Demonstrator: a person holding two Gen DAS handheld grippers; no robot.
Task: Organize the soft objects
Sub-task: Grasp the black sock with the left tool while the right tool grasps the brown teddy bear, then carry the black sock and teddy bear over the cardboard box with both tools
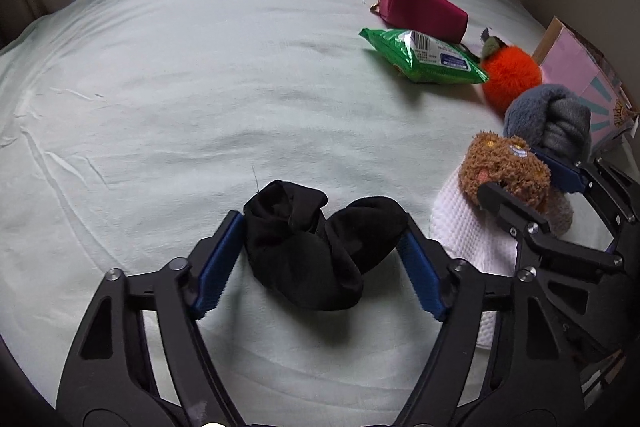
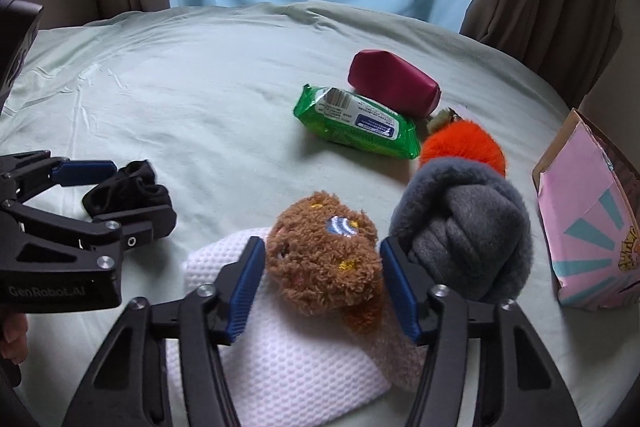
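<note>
A black sock bundle [image 1: 316, 247] lies on the pale green sheet between the fingers of my left gripper [image 1: 324, 227], whose pads touch it on both sides. It also shows in the right wrist view [image 2: 128, 195]. My right gripper [image 2: 322, 259] closes on a brown fuzzy plush sock [image 2: 324, 251] that rests on a white waffle-knit cloth [image 2: 288, 359]. A grey knotted fleece bundle [image 2: 468, 227] sits just right of it. In the left wrist view the right gripper [image 1: 516, 171] and the plush sock [image 1: 504, 167] are at the right.
A green wet-wipes pack [image 2: 356, 123], a maroon pouch [image 2: 392, 87] and an orange pom-pom [image 2: 464, 147] lie farther back. A pink cardboard box [image 2: 588, 219] stands at the right edge. Curtains hang behind the bed.
</note>
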